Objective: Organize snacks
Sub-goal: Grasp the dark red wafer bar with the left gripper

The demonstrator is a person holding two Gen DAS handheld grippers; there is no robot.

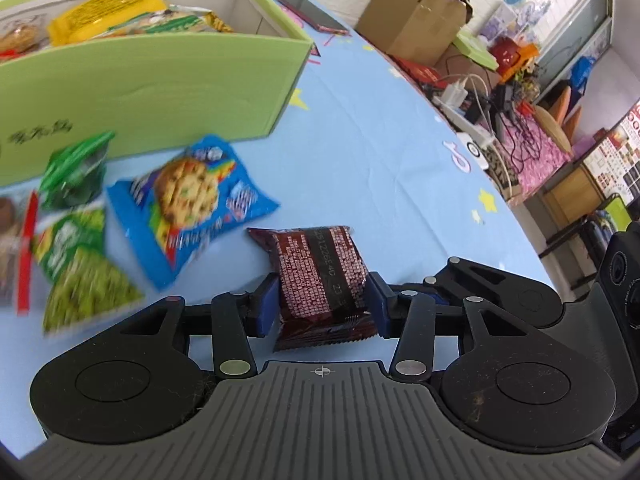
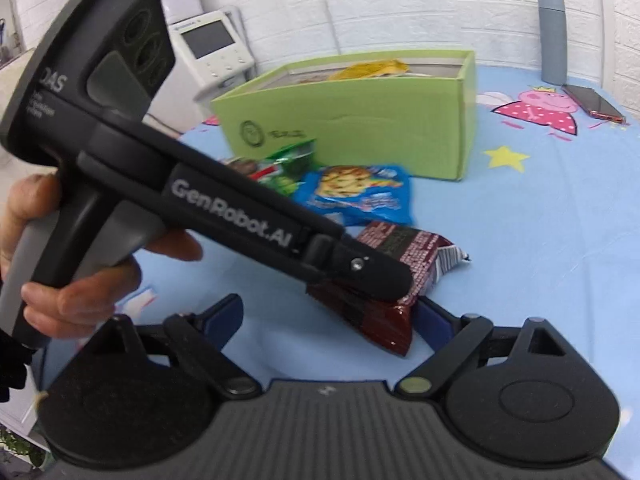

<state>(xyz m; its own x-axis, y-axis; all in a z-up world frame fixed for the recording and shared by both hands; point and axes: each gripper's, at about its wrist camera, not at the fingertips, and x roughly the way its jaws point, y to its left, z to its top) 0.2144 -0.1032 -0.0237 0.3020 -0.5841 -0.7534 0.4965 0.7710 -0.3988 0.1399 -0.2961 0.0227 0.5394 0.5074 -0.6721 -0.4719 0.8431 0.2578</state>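
L gripper (image 1: 322, 300): blue pads closed on a dark brown snack pack (image 1: 320, 276), one pad on each side edge, the pack's far end resting on the blue tablecloth (image 1: 380, 168). The pack's near end is hidden behind the gripper body. A printed code runs along its seam, only partly legible, the rest is tiny white text too small to read. In the R wrist view the same pack (image 2: 404, 248) is half covered by the L gripper's arm (image 2: 360, 270), which carries "GenRobot.AI" in white; a hand (image 2: 72, 280) grips its handle, fingers cut off at the frame edge. The body shows "DAS" w/ smaller lines beneath, blurred.

R gripper (image 2: 332, 320): jaws wide apart, nothing between the pads, hovering just short of the brown pack's near end.

Just beyond the brown pack lies a blue cookie pack (image 1: 188, 208), lettering smeared by blur. Left of it, green pea-snack bags (image 1: 76, 256), also blurred, and a red-edged pack cut off at the frame edge.

Behind them a green box (image 1: 140, 92) stands w/ a round logo and small writing on its front, unreadable. Inside, a yellow bag (image 1: 108, 12) and other packs, partly hidden by the wall.

Farther off: a phone (image 2: 592, 106) beside a cartoon pig print, a grey upright cylinder (image 2: 552, 40) and a white device w/ a screen (image 2: 212, 48).
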